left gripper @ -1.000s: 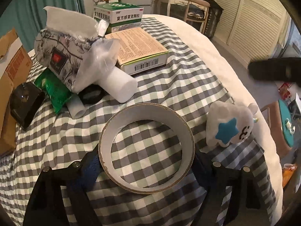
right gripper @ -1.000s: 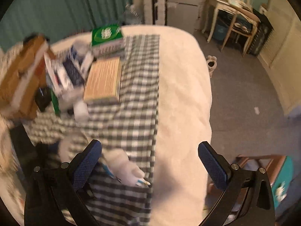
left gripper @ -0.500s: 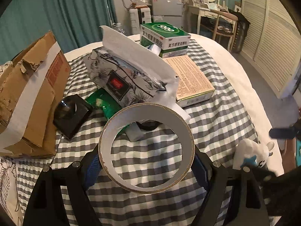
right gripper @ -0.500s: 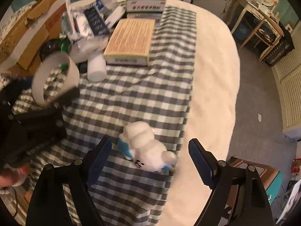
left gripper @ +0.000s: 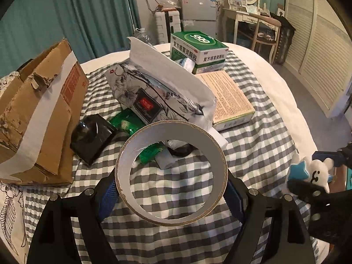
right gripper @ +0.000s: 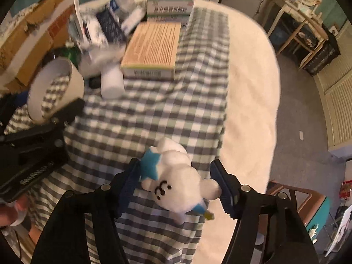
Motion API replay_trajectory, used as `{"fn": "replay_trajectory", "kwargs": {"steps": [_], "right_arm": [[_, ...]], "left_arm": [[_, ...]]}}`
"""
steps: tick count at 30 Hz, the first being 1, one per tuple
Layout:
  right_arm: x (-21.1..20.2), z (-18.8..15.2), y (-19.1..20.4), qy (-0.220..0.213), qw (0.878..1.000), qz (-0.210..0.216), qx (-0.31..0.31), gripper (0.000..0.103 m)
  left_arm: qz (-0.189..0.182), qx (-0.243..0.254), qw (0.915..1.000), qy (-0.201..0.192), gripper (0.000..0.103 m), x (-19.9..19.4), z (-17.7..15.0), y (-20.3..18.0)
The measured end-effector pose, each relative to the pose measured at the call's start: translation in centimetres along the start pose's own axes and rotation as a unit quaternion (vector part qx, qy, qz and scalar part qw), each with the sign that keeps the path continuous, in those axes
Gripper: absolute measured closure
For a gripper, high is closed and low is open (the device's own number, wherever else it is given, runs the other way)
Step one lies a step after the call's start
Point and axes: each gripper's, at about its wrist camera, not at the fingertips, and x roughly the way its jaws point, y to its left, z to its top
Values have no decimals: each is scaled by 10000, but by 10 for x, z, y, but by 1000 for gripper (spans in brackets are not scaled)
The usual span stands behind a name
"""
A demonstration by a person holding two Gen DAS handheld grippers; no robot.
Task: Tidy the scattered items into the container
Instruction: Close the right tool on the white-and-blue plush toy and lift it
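Observation:
A wide ring of tape (left gripper: pixel 182 132) hangs above the checked cloth (left gripper: pixel 253 145), and my left gripper (left gripper: pixel 171 192) is shut on its two sides. The roll also shows at the left of the right wrist view, tape roll (right gripper: pixel 74 81). A torn cardboard box (left gripper: pixel 37 114) lies on its side to the left of it. A white plush toy (right gripper: pixel 180 187) with a blue star lies near the cloth's right edge. My right gripper (right gripper: pixel 176 169) points down over it with its jaws closing. The toy sits between the pads; a small gap remains at the right pad.
Piled behind the tape are a patterned tissue pack (left gripper: pixel 158 88), a green medicine box (left gripper: pixel 198 48), a flat printed box (left gripper: pixel 226 96), a black case (left gripper: pixel 90 136), a green packet (left gripper: pixel 125 123) and a white cylinder (right gripper: pixel 112 83). The bed's rounded edge (right gripper: pixel 253 110) drops to the floor on the right.
The left gripper rose with the tape and swung left, bringing the cardboard box into view. The right gripper came down over the plush toy and its jaws narrowed around it.

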Motion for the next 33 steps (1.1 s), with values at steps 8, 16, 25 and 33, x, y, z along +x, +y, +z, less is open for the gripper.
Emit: {"fn": "replay_trajectory", "kwargs": {"steps": [8, 16, 25, 33], "right_arm": [[-3, -3, 3, 133, 9999, 3, -3, 85], [8, 2, -2, 142, 9987, -478, -128, 38], [40, -4, -4, 714, 9957, -558, -204, 38], [29, -2, -6, 583, 9972, -458, -92, 51]], "left_arm": [[65, -66, 10000, -37, 19, -4, 3, 5], [97, -174, 9998, 4, 19, -2, 5, 13], [90, -130, 9999, 46, 19, 4, 6, 12], [98, -127, 9998, 131, 19, 15, 8, 14]]}}
